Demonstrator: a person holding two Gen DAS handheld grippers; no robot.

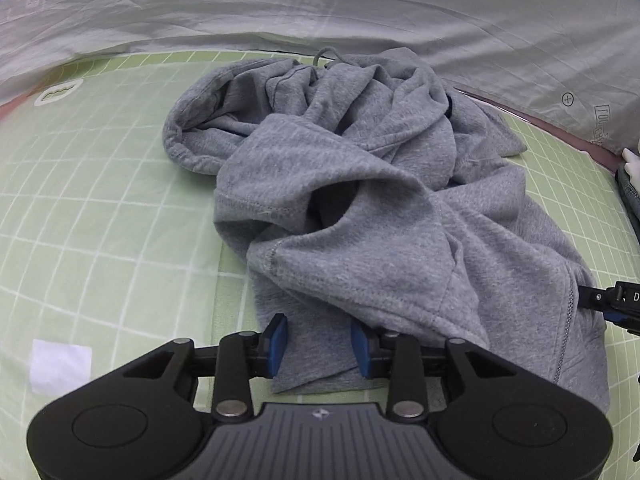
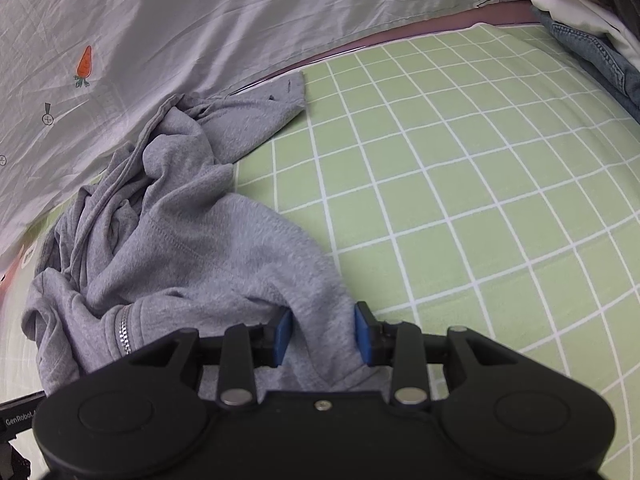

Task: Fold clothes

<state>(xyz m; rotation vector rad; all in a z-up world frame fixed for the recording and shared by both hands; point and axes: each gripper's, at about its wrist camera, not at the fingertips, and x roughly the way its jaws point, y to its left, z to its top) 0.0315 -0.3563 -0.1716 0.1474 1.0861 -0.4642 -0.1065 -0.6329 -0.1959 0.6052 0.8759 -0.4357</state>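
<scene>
left claw (image 1: 319, 344): pads part open, straddling hoodie (image 1: 360, 200) hem, no pinch | hoodie: crumpled mid-bed (image 1: 100, 200), long axis running away toward far edge | right claw (image 2: 323, 334): closed on bunched hem, nearer bed's right side

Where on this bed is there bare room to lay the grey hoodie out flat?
Bare green checked sheet lies between the grey hoodie and the stacked clothes at the far corner. Another bare strip lies on the hoodie's other side. Along the white quilt it is crowded.
</scene>
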